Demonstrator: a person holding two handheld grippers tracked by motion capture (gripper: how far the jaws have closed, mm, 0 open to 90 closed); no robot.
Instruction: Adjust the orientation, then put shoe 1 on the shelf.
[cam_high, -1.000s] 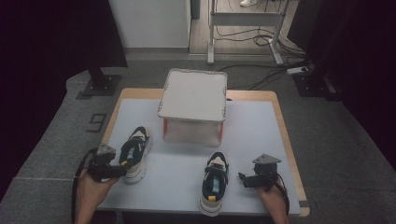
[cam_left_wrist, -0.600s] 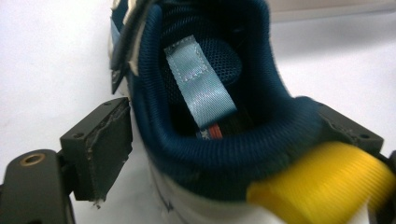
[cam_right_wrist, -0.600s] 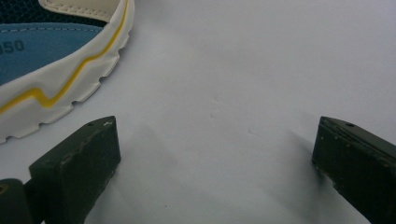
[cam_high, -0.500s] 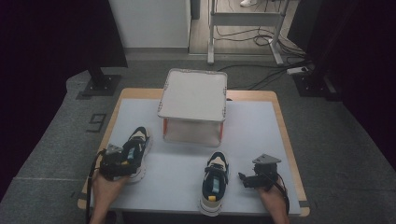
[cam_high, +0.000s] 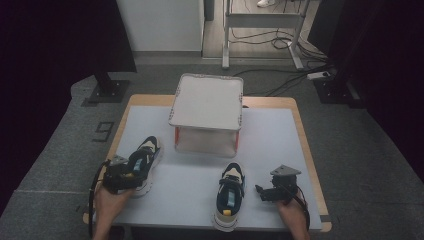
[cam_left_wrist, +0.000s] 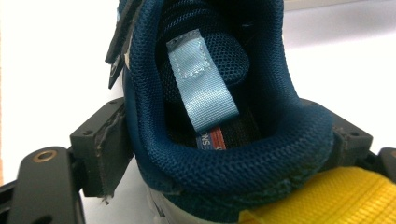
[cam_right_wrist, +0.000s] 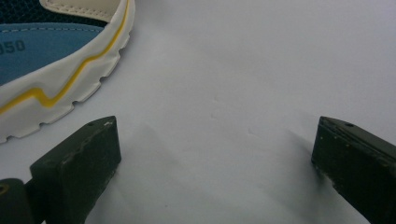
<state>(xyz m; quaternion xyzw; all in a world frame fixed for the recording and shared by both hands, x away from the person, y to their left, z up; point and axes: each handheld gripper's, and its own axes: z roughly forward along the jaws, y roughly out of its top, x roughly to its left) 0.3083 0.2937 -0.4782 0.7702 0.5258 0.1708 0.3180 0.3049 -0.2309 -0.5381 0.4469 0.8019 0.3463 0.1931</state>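
Two dark-blue sneakers with white soles and yellow trim stand on the white table. My left gripper sits at the heel of the left sneaker. In the left gripper view the blue heel collar and its light-blue pull tab fill the space between the jaws of that gripper. The jaws have just been closing and both pads touch the collar's sides. The right sneaker lies near the front edge, and its sole shows in the right gripper view. My right gripper rests open to its right, over bare table.
A white lidded box with orange-red corners stands at the middle back of the table, just beyond both sneakers. The table's wooden rim runs close behind my hands. Grey floor, a stand foot and cables lie past the far edge.
My left gripper has moved right and down onto the left sneaker's heel, its jaws now around the collar. The right hand and right sneaker have stayed where they were.
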